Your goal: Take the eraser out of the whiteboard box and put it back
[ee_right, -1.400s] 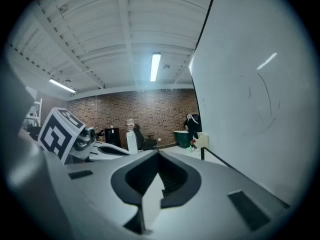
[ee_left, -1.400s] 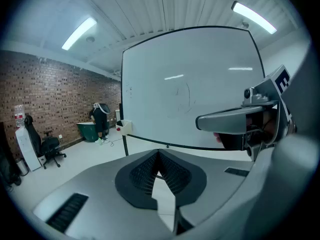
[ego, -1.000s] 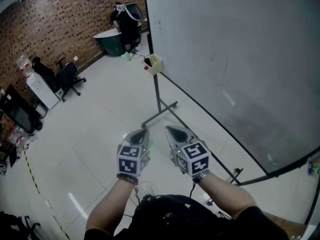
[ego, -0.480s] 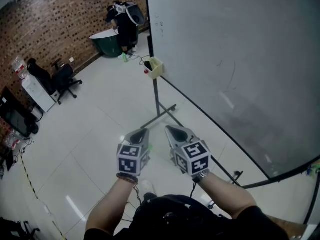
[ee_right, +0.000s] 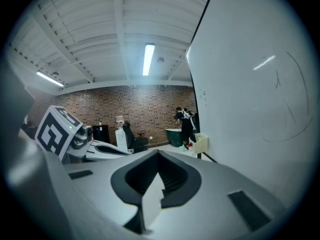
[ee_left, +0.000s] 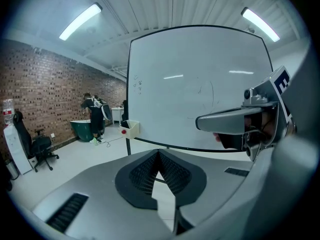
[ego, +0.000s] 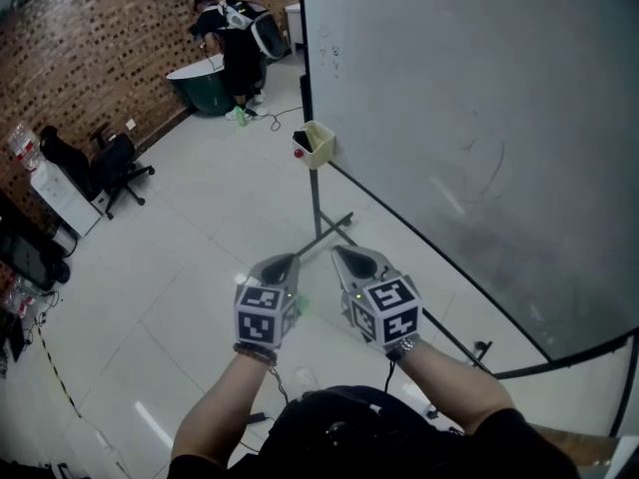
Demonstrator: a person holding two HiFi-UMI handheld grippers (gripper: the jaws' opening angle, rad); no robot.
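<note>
The whiteboard [ego: 479, 118] shows the biggest change. Over the last second it has spread across more of the head view and its near edge has slid toward me, so I judge that I am walking up to it, not standing. The brick wall [ego: 95, 53] and the office chair [ego: 115, 163] have drifted sideways with that, and the person [ego: 235, 33] bent at the green tub [ego: 200, 83] is far off, well apart from my path. My 2 grippers have kept their place in front of me, side by side and near each other. The left gripper [ego: 284, 265] has its jaws pressed fully together with nothing in them. The right gripper [ego: 345, 259] is as good as closed and also empty. Only floor shows through the notch of each. The whiteboard box [ego: 321, 144], a pale open bin hung at the board's lower corner above the stand post [ego: 316, 196], sits lower and nearer in the frame than before, yet still well ahead of both tips. The eraser [ego: 303, 140], which I take the dark shape at the box's mouth to be, is still inside, with a small red thing [ego: 299, 154] just below it. So the task proper has not begun. This is only the approach, and 1 gripper must open before it can reach in.
</note>
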